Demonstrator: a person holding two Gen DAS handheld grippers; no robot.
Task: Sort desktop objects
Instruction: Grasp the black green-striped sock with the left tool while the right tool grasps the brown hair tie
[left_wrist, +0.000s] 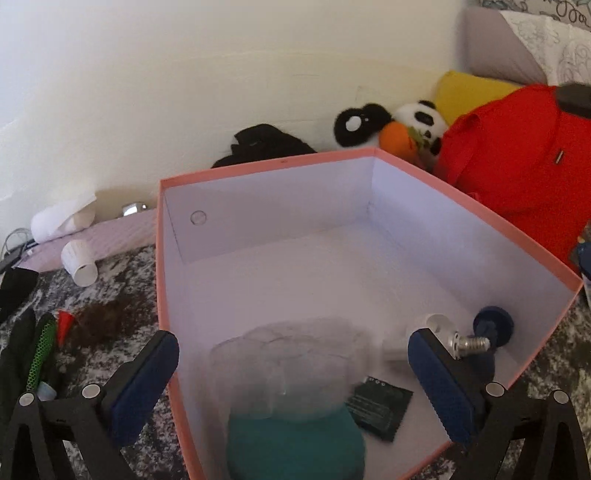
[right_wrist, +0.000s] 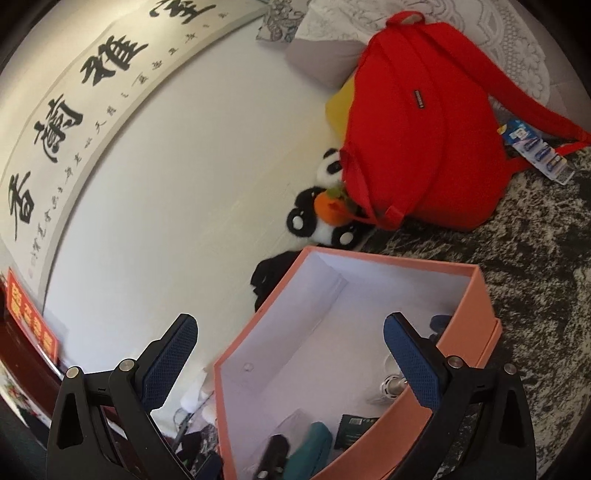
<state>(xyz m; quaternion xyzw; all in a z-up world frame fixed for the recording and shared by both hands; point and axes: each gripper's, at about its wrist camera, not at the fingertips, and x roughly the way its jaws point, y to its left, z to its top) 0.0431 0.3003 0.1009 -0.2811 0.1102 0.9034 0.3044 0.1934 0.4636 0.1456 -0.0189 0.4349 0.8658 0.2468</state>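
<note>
My left gripper (left_wrist: 291, 373) spread wide, nothing pinched, over near corner of pink box (left_wrist: 476, 210). Blurred teal-based clear item (left_wrist: 295, 439) directly below; may tumble onto dark packet (left_wrist: 380, 410). My right gripper (right_wrist: 291, 354) also spread, empty, above box rim. Risk: finger clips wall, shifts box. Box holds teal item, packet, bulb (left_wrist: 461, 341), blue knob (left_wrist: 493, 325). Beyond: red backpack (right_wrist: 421, 122).

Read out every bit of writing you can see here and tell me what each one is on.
"香蘭雅室": my reading of the big brush characters on the wall scroll.
Small columns of script on the scroll: too small to read.
Red sign with yellow characters: blurred.
Label on the red backpack: too small.
Battery pack: unreadable.
Dark packet in the box: blurred.
</note>
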